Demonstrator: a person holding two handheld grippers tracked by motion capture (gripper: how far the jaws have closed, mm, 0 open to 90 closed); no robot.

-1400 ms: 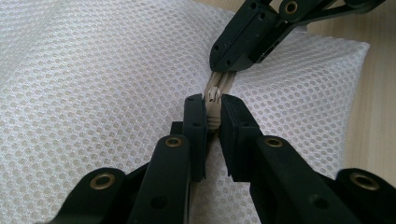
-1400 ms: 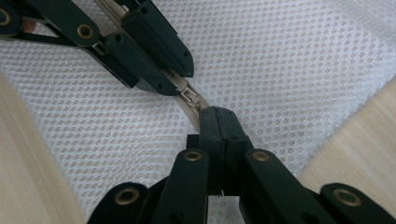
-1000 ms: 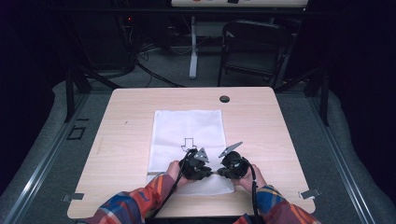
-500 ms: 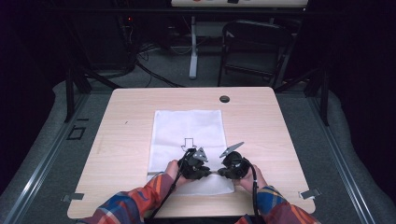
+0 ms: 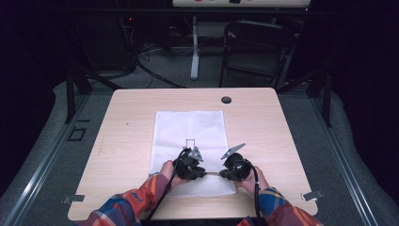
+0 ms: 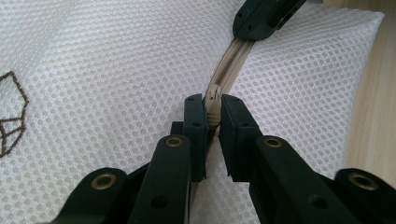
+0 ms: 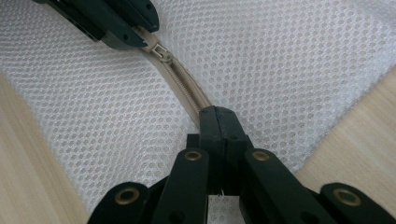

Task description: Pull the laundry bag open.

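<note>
A white mesh bag lies flat on the wooden table, with a beige zipper along its near end. My left gripper is shut on the zipper's slider pull. In the high view the left gripper sits on the bag's near part. My right gripper is shut on the zipper tape close to the bag's corner. From above, the right gripper stands a short way right of the left one. The two point at each other along the zipper.
A small dark line drawing is printed on the bag just beyond the grippers. A black grommet sits in the table's far edge. A chair and a stand's post are behind the table. Plaid sleeves come in from below.
The left gripper has crept slightly to the left, away from the right one, still holding the slider. The right gripper has stayed put.
</note>
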